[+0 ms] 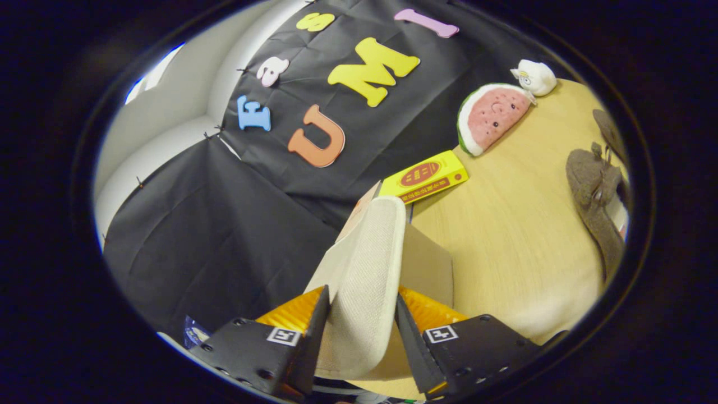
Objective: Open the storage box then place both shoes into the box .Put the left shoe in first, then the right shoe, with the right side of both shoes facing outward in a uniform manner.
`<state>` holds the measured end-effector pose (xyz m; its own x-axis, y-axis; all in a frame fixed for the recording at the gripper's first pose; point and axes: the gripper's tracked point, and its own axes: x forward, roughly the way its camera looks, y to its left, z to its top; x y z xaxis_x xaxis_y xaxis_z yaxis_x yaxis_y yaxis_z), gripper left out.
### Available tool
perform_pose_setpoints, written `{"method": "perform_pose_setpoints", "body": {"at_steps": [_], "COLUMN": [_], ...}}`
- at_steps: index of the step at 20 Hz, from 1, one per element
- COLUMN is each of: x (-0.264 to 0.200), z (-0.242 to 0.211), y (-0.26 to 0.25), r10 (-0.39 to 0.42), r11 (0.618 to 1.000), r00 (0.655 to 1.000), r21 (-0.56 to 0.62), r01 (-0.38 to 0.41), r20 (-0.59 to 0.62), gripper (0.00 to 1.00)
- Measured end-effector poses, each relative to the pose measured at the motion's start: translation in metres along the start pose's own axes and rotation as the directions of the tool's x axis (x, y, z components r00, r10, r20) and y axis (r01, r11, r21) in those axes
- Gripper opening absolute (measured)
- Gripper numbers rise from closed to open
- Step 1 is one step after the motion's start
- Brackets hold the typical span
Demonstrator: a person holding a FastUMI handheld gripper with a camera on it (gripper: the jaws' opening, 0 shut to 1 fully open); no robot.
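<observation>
The gripper [362, 314] pinches the box lid [364, 269] between both fingers. Swing it fully back, clear of the brown shoes [597, 202] at three o'clock.

My fingers [362, 331] pinch the cream shoe [364, 280] over the table [516, 235], a brown shoe [597, 207] well beyond.

A watermelon plush [492, 116] and a small white plush [534, 76] are seen against the booth wall. A yellow packet [424, 177] is laid nearby on the wooden table [521, 235].
</observation>
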<state>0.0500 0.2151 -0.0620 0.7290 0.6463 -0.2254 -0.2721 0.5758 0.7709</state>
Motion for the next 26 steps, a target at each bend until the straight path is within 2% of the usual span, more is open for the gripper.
{"method": "perform_pose_setpoints", "body": {"at_steps": [3, 7, 12, 18, 26], "x": [-0.007, -0.008, -0.010, 0.010, 0.052], "z": [0.011, 0.020, 0.038, 0.043, 0.006], "y": [0.010, 0.031, 0.085, 0.168, 0.258], "r10": [-0.007, -0.013, 0.023, 0.079, 0.095], "r11": [1.000, 0.994, 0.983, 0.950, 0.900], "r00": [1.000, 0.999, 0.999, 0.996, 0.994], "r21": [-0.022, -0.111, -0.182, -0.305, -0.422], "r01": [0.008, 0.017, -0.015, -0.066, -0.106], "r20": [0.014, 0.035, 0.045, 0.030, -0.048], "gripper": [0.13, 0.03, 0.03, 0.03, 0.03]}}
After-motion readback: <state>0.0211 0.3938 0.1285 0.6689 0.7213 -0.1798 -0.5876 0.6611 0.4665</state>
